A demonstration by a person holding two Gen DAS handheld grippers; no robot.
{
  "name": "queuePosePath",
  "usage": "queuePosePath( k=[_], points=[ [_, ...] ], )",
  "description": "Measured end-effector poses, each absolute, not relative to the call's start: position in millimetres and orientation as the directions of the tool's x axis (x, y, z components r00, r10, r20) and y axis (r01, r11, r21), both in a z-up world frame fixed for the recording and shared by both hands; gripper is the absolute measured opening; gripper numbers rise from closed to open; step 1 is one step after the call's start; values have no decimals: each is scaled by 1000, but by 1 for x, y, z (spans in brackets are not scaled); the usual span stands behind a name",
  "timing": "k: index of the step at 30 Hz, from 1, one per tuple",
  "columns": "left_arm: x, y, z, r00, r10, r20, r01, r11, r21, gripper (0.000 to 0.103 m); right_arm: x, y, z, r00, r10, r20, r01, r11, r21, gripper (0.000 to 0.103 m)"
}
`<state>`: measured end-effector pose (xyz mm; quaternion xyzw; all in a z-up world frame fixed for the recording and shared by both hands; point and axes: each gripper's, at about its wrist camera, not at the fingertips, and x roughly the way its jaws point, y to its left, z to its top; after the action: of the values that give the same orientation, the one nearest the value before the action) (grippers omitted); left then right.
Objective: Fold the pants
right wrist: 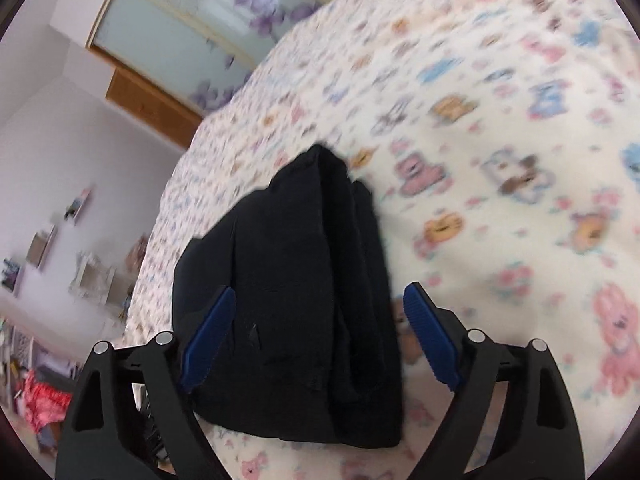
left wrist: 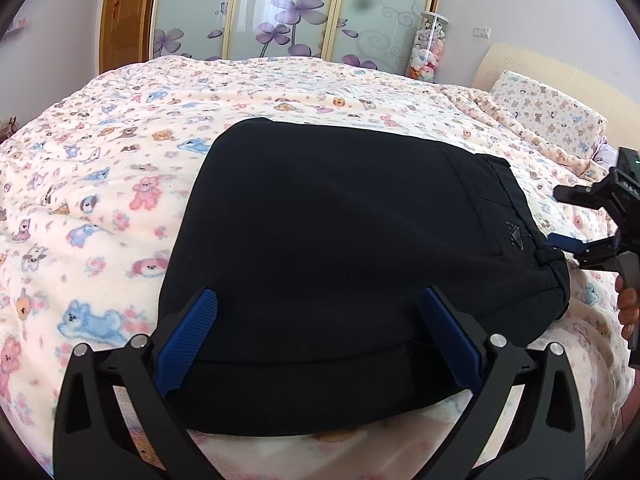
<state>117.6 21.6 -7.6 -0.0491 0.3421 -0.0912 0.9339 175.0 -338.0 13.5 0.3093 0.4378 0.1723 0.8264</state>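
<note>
The black pants (left wrist: 340,248) lie folded into a compact stack on the bed. In the right wrist view the pants (right wrist: 296,300) show their layered folded edges. My left gripper (left wrist: 320,320) is open and empty, with its blue fingers spread over the near edge of the stack. My right gripper (right wrist: 320,320) is open and empty, its fingers on either side of the stack's end. It also shows in the left wrist view (left wrist: 576,220) at the right end of the pants, by the waistband.
The bed has a cream cover (left wrist: 120,160) printed with cartoon bears. A pillow (left wrist: 548,112) and headboard stand at the far right. Sliding wardrobe doors (left wrist: 280,8) and a clear tube of plush toys (left wrist: 428,48) stand behind the bed.
</note>
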Motion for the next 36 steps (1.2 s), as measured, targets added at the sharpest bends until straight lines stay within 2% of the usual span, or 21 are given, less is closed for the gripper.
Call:
queuePosePath(
  k=[6, 12, 15, 16, 18, 19, 20, 22, 24, 27, 32, 36],
  points=[
    [117, 21, -8, 750, -204, -630, 137, 979, -154, 101, 193, -332, -1, 462, 540, -703, 5, 792, 611, 88],
    [118, 22, -8, 749, -204, -630, 136, 979, -155, 101, 202, -322, -11, 414, 638, -650, -80, 737, 672, 88],
    [118, 22, -8, 749, -206, -630, 137, 978, -157, 101, 206, -319, -14, 410, 642, -648, -83, 734, 674, 88],
    [117, 21, -8, 749, -206, -630, 137, 978, -157, 101, 207, -321, -15, 413, 650, -638, -76, 723, 687, 86],
    [118, 21, -8, 749, -206, -630, 136, 978, -158, 101, 206, -320, -12, 416, 653, -633, -75, 719, 691, 69],
    [118, 22, -8, 749, -206, -630, 134, 978, -160, 101, 205, -321, -10, 418, 653, -631, -77, 718, 692, 57],
    [118, 22, -9, 749, -207, -630, 131, 977, -165, 101, 201, -322, -7, 423, 667, -614, -88, 704, 704, 50],
    [118, 22, -10, 747, -206, -632, 125, 977, -170, 101, 198, -319, 1, 431, 690, -582, -130, 685, 717, 47],
    [120, 23, -10, 745, -199, -637, 116, 979, -171, 101, 191, -312, 18, 433, 730, -528, -215, 653, 726, 47],
    [121, 24, -11, 743, -193, -640, 106, 979, -173, 101, 186, -296, 35, 438, 734, -519, -307, 665, 681, 47],
    [117, 27, -8, 750, -217, -625, 122, 974, -192, 101, 196, -302, 17, 435, 686, -583, -214, 707, 673, 47],
    [110, 56, 11, 733, -366, -574, 170, 915, -366, 101, 196, -311, 5, 423, 683, -595, -173, 706, 687, 49]
  ],
)
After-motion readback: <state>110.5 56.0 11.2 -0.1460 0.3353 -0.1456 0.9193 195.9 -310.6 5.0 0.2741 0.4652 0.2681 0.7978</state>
